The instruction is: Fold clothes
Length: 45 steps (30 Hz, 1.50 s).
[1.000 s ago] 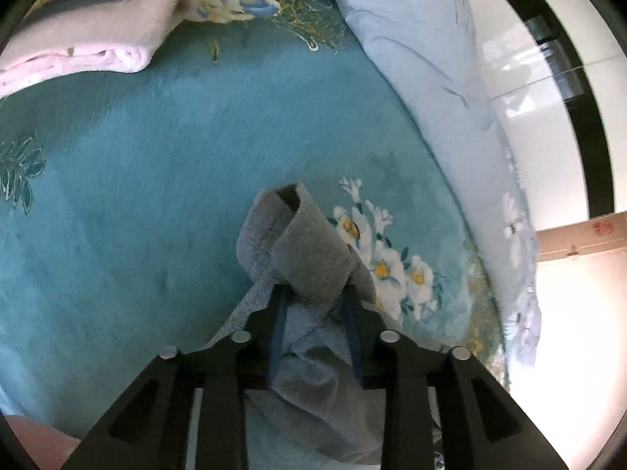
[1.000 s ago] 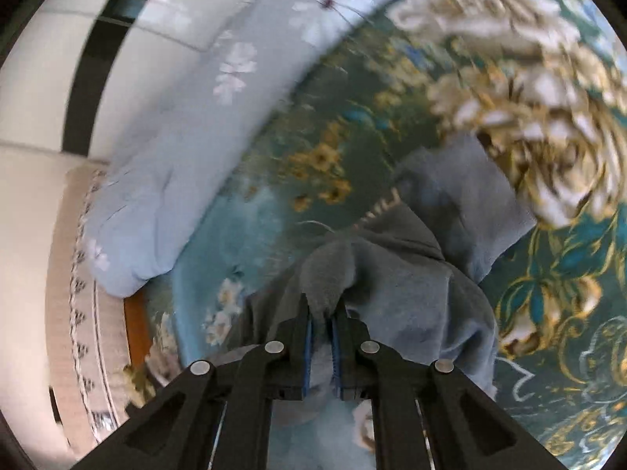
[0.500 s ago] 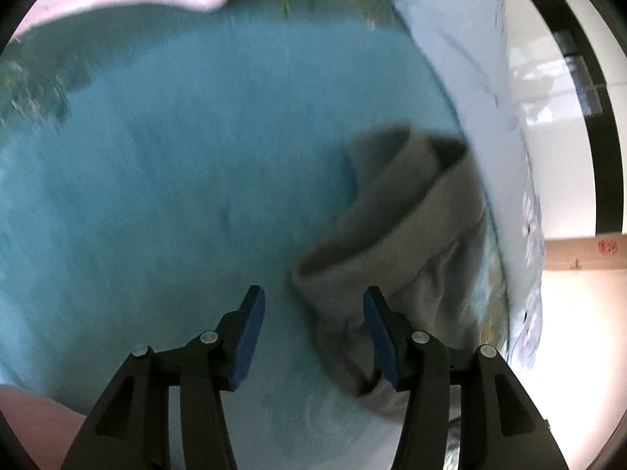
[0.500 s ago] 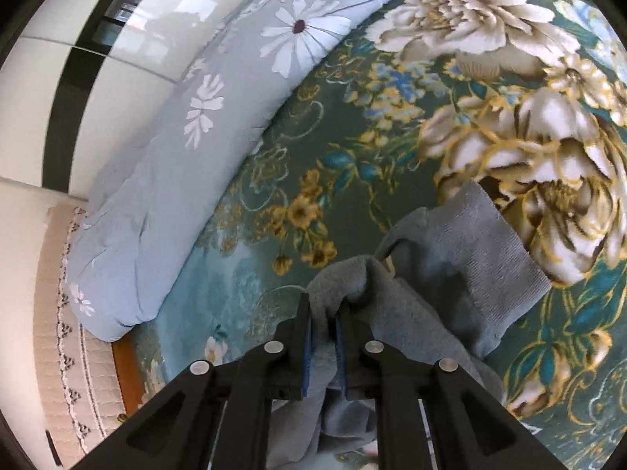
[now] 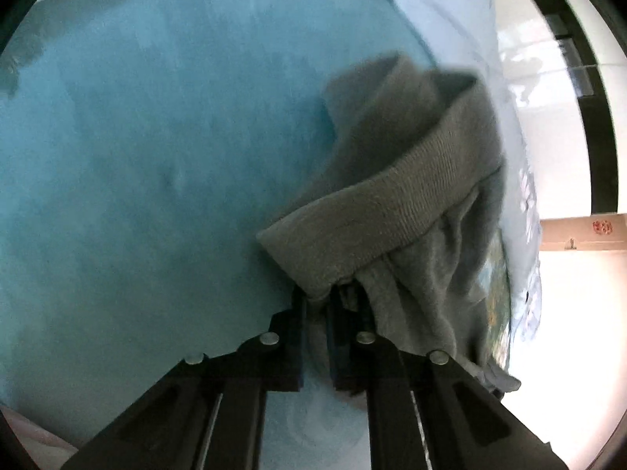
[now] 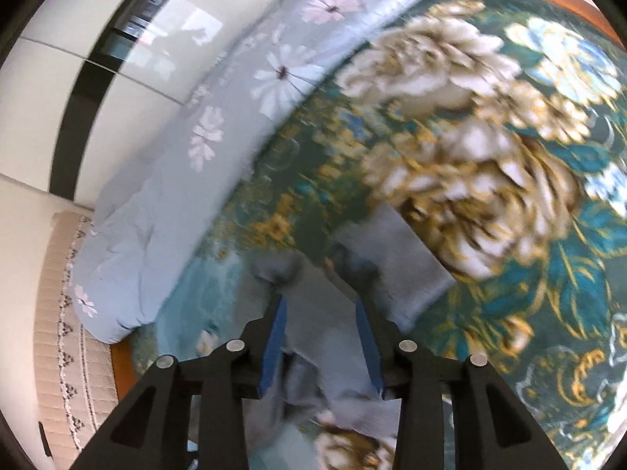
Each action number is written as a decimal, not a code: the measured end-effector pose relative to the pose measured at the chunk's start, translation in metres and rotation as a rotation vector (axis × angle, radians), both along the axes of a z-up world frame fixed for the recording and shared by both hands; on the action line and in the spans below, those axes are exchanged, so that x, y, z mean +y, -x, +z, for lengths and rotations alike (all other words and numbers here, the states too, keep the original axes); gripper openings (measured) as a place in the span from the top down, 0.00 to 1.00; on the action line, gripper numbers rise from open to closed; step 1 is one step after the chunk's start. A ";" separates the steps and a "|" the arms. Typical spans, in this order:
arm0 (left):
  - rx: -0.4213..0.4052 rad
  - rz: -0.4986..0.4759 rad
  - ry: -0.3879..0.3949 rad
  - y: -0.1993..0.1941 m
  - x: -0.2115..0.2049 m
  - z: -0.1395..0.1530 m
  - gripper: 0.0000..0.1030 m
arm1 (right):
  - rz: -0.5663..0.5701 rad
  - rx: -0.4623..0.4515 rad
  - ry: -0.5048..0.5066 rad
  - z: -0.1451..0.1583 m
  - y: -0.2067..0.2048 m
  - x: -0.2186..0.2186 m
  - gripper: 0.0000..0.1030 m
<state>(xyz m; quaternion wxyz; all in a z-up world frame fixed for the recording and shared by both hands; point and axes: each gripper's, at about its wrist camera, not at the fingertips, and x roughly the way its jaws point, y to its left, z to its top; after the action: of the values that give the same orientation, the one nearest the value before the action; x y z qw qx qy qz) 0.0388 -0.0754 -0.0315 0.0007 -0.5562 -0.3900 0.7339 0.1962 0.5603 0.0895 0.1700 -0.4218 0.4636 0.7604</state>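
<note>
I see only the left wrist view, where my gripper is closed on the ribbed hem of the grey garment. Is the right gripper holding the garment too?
Observer: No. The right gripper is open, its blue pads apart, with the grey garment lying under it.
Operator: What lies beyond the garment on that side?
Observer: A teal blanket with large cream and gold flowers.
Operator: Is anything at the blanket's far edge?
Observer: A pale blue quilt with a daisy print runs along it, beside a white wall.
</note>
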 end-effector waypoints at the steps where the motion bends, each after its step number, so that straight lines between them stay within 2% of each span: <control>1: 0.037 0.027 -0.003 -0.002 -0.005 0.007 0.93 | 0.009 -0.018 0.002 -0.005 -0.004 -0.002 0.59; 3: 0.105 0.082 -0.011 -0.008 -0.018 0.022 0.93 | 0.046 -0.057 -0.001 -0.016 -0.011 -0.012 0.57; 5: 0.125 0.117 -0.001 -0.013 -0.026 0.030 0.93 | 0.111 -0.096 -0.020 -0.027 -0.014 -0.027 0.52; 6: 0.114 0.132 -0.002 -0.016 -0.027 0.028 0.93 | 0.150 -0.118 -0.031 -0.033 -0.014 -0.036 0.49; 9: 0.053 0.170 -0.031 -0.020 -0.019 0.017 0.93 | 0.267 -0.169 -0.077 -0.047 -0.010 -0.068 0.49; 15: 0.071 0.129 0.034 -0.023 -0.010 0.023 0.93 | 0.433 -0.195 -0.219 -0.056 0.006 -0.124 0.49; 23: 0.066 0.123 0.039 -0.034 -0.030 0.027 0.92 | 0.461 -0.304 -0.314 -0.081 0.025 -0.142 0.50; 24: 0.067 0.124 0.038 -0.035 -0.032 0.027 0.92 | 0.463 -0.318 -0.325 -0.084 0.027 -0.143 0.52; 26: 0.072 0.120 0.044 -0.035 -0.031 0.029 0.92 | 0.468 -0.347 -0.347 -0.091 0.032 -0.147 0.66; 27: 0.074 0.118 0.048 -0.034 -0.030 0.030 0.92 | 0.462 -0.351 -0.348 -0.091 0.031 -0.145 0.80; 28: 0.077 0.116 0.051 -0.033 -0.029 0.030 0.92 | 0.452 -0.350 -0.342 -0.089 0.029 -0.140 0.88; 31: 0.088 0.119 0.044 -0.033 -0.030 0.029 0.92 | 0.393 -0.315 -0.323 -0.071 0.020 -0.115 0.97; 33: 0.096 0.125 0.038 -0.034 -0.032 0.031 0.92 | 0.353 -0.246 -0.331 -0.042 0.012 -0.092 1.00; 36: 0.105 0.132 0.034 -0.037 -0.033 0.034 0.92 | 0.249 -0.120 -0.402 0.022 -0.003 -0.043 1.00; 40: 0.106 0.135 0.042 -0.036 -0.031 0.035 0.92 | 0.075 0.030 -0.442 0.105 -0.014 0.021 1.00; 42: 0.106 0.136 0.047 -0.037 -0.030 0.037 0.92 | 0.059 0.057 -0.445 0.116 -0.013 0.030 1.00; 45: 0.103 0.135 0.054 -0.040 -0.029 0.040 0.92 | 0.109 0.044 -0.411 0.100 -0.009 0.014 1.00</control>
<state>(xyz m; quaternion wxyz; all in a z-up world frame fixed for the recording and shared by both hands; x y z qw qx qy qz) 0.0792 -0.1042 0.0089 -0.0438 -0.4898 -0.4060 0.7703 0.2053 0.5739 0.1898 0.2012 -0.3860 0.2787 0.8560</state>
